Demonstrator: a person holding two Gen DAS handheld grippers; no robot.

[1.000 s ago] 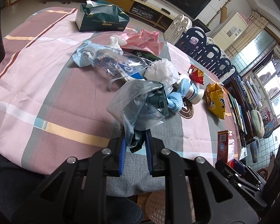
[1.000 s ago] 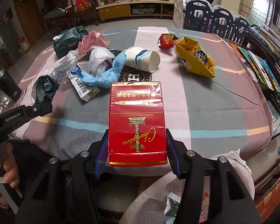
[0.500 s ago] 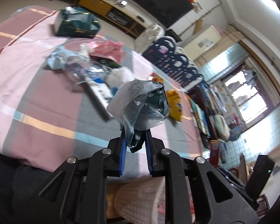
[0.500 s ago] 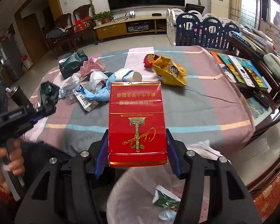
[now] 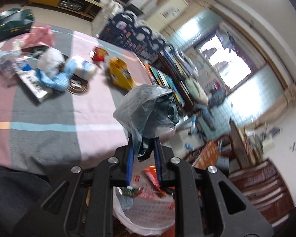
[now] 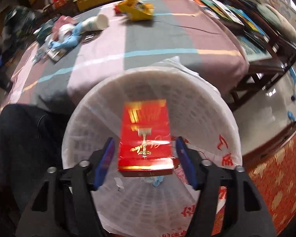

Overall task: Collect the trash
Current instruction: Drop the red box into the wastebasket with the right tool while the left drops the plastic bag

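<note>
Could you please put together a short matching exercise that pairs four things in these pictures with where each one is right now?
Things:
1. red box
2. crumpled plastic bag
3. paper cup
4. yellow snack bag

Places:
A. pinched in the left gripper
B. on its side beside blue trash on the table
C. far side of the table
D. over the lined bin, free between the opening pads of the right gripper

Pairs: 1-D, 2-A, 3-B, 4-C

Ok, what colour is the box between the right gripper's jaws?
Red with gold print on the box, seen best in the right wrist view, over the white-lined bin.
</note>
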